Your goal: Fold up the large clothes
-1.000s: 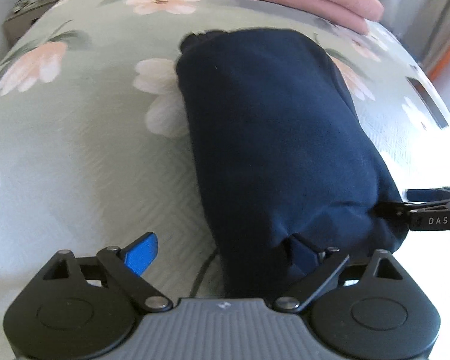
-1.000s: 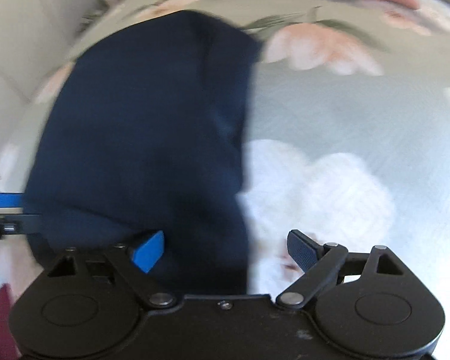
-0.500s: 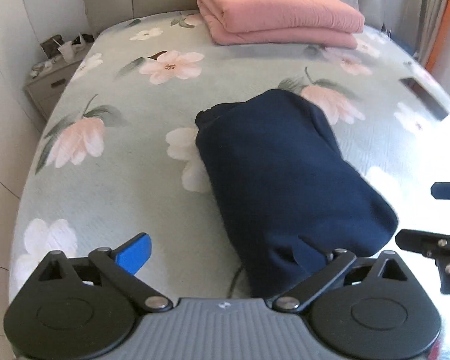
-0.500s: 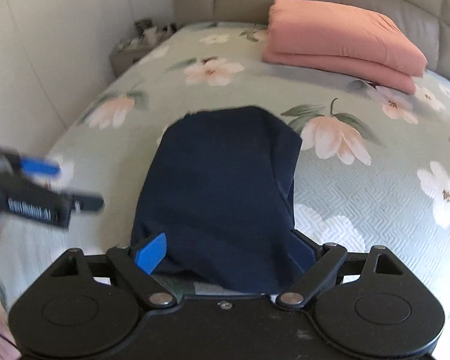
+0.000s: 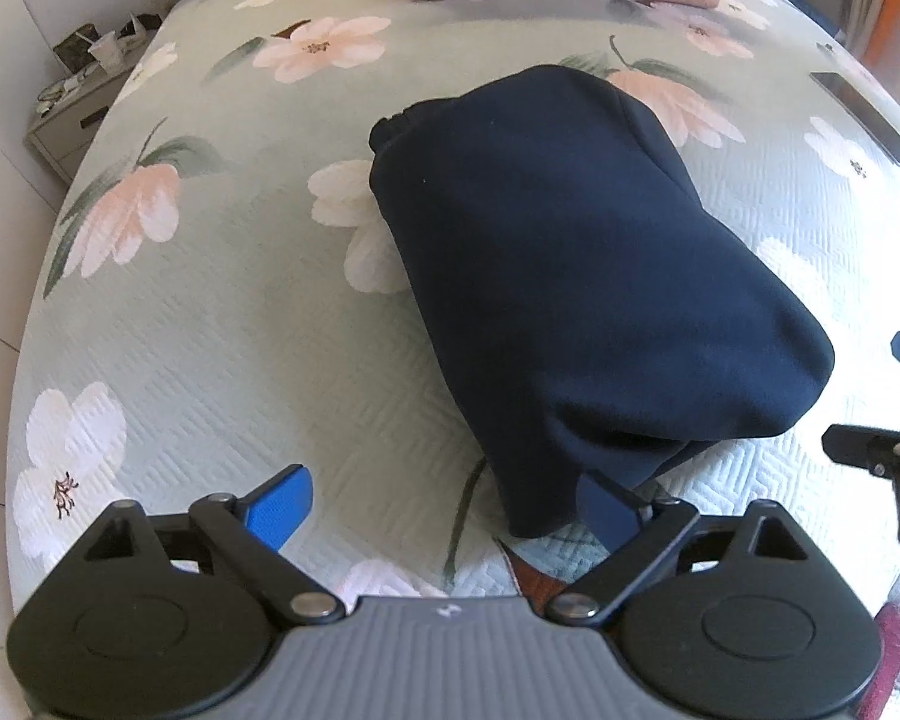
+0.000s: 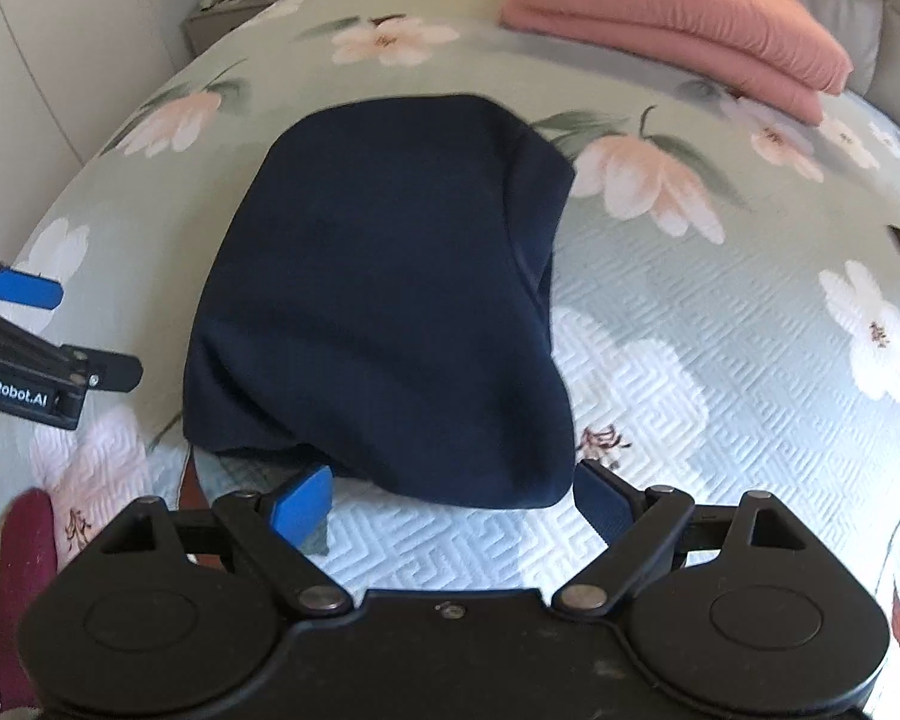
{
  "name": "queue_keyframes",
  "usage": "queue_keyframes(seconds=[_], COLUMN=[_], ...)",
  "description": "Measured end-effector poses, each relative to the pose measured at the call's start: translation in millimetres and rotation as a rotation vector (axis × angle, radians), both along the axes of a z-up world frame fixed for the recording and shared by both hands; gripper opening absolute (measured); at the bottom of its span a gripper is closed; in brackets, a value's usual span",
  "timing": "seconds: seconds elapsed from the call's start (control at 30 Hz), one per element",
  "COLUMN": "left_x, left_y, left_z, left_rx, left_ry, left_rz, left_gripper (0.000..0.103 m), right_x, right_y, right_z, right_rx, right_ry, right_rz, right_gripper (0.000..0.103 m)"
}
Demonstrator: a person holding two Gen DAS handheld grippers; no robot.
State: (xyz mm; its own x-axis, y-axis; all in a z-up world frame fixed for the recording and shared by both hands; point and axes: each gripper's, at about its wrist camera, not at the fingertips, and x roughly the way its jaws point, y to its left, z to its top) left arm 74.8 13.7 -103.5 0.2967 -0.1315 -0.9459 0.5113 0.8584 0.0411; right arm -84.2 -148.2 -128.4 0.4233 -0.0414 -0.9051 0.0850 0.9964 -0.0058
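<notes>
Left wrist view, left tool (image 5: 444, 510) spread wide, empty, right tool (image 6: 450, 507) likewise, navy garment (image 5: 570, 276) folded.

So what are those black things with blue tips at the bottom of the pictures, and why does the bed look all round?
Those are tongs, squeezing tools a person holds, one in each hand. A little camera sits on each, looking forward along its two fingers, and its wide lens bends the picture, so the flat bed looks round.

One picture comes from the left tongs, the other from the right tongs. Each camera also catches the other tool at the picture's edge.

On the flowery bedspread lies a dark blue garment, folded into a bundle. Further back is a folded pink blanket, and beside the bed a small nightstand.

Both tongs are open and hold nothing.
</notes>
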Motion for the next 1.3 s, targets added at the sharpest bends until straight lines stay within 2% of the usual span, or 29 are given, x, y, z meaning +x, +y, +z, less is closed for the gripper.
queue_keyframes(seconds=[0.43,0.63,1.3], left_x=[2.3,3.7,5.0], left_y=[2.9,5.7,6.6], left_z=[-12.8,-11.8,-15.0], left_rx=[-0.004,-0.033,-0.035], left_ry=[0.048,0.065,0.071], left_rz=[0.01,0.029,0.037], left_gripper=[0.096,0.096,0.096], right_x=[-1.6,-1.3,-1.7], right_y=[5.0,7.6,6.3], right_z=[-8.6,-9.5,-12.1], right_rx=[0.046,0.089,0.128], right_ry=[0.048,0.058,0.076], right_rz=[0.026,0.03,0.029], right_gripper=[0.103,0.103,0.103])
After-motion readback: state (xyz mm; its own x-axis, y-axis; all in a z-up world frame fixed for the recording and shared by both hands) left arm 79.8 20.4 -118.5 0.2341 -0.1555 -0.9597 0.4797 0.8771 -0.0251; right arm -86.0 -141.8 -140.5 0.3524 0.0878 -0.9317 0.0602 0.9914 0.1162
